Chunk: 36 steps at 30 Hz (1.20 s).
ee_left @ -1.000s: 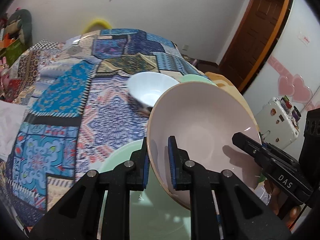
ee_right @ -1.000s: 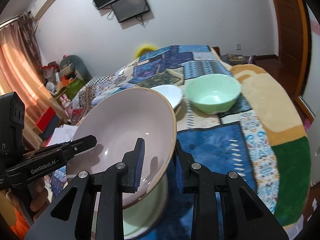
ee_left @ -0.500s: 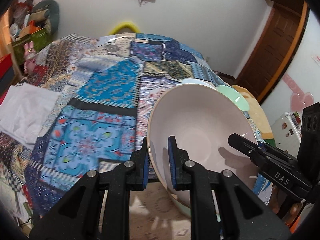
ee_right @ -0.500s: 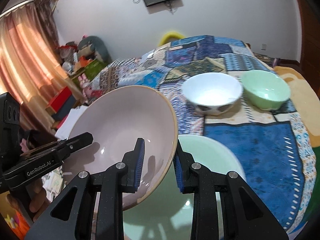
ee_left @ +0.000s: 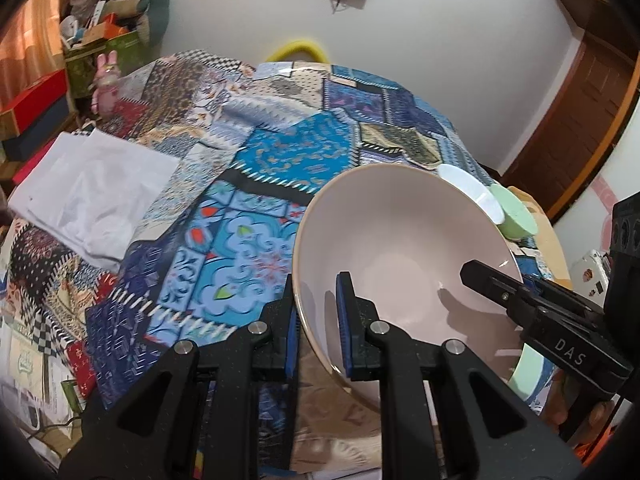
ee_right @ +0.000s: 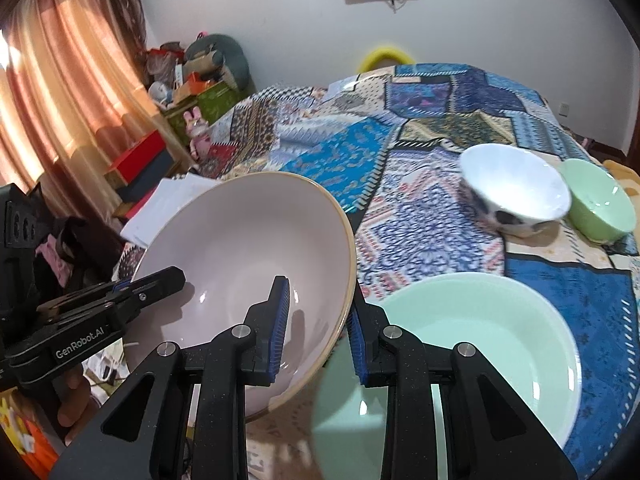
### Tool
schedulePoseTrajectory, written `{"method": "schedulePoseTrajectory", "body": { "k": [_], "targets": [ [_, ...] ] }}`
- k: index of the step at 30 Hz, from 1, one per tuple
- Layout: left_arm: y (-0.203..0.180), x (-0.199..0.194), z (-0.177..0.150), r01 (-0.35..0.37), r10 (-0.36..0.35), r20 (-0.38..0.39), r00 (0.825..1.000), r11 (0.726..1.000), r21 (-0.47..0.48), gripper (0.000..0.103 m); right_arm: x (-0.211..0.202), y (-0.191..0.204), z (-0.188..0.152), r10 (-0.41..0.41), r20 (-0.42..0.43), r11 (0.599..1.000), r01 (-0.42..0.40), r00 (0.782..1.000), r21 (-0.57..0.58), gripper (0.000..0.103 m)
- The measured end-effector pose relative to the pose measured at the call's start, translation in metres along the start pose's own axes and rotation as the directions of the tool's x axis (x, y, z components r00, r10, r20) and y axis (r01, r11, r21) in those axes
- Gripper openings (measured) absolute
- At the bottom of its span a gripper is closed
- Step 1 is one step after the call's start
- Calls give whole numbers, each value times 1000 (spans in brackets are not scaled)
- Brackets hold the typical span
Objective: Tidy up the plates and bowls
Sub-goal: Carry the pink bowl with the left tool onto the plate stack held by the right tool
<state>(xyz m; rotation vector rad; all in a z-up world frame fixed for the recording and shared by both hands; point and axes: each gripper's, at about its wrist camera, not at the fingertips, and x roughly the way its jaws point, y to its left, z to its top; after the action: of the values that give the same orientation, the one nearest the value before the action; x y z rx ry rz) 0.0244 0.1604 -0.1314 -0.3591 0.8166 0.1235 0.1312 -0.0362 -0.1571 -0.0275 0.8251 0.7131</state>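
A large pale pink bowl [ee_left: 404, 248] [ee_right: 244, 256] with a tan rim hangs tilted in the air, held from both sides. My left gripper [ee_left: 318, 320] is shut on its near-left rim. My right gripper [ee_right: 318, 330] is shut on the opposite rim, and shows in the left wrist view as the black arm [ee_left: 540, 316] at right. A wide mint green plate [ee_right: 472, 344] lies on the table under the right gripper. Farther back stand a white bowl [ee_right: 516, 188] [ee_left: 472, 192] with a dark pattern and a small mint green bowl [ee_right: 600, 200] [ee_left: 516, 212].
A patchwork cloth [ee_left: 280, 160] covers the round table. White folded paper [ee_left: 92, 188] lies at its left edge. Boxes, a toy and clutter [ee_right: 180, 92] stand by the curtain on the left. A wooden door [ee_left: 580, 112] is at right, and a hand [ee_right: 76, 396] holds the left gripper.
Both grippers have carried the pink bowl to the left, off the mint green plate, which now lies uncovered to its right. The white and green bowls have shifted rightward in view.
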Motion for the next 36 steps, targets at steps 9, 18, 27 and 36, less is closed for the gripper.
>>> {"method": "schedulePoseTrajectory", "body": {
  "k": [9,18,27,36],
  "targets": [
    [34,11,-8,0,-1,-17,1000,997,-74,16,30,19,-7,-9,-78,999,6,997,-37,25],
    [50,28,-18,-14,10,-55,998,996,-89,16,50,24,-12,-24,-139,999,17,990,-51,25],
    [54,35,-24,-15,9,-57,998,995,-99,16,52,23,-13,-31,-157,999,24,987,-46,27],
    [53,33,-24,-25,19,-67,998,996,-91,17,41,23,-13,-42,-132,996,32,990,-78,28]
  ]
}}
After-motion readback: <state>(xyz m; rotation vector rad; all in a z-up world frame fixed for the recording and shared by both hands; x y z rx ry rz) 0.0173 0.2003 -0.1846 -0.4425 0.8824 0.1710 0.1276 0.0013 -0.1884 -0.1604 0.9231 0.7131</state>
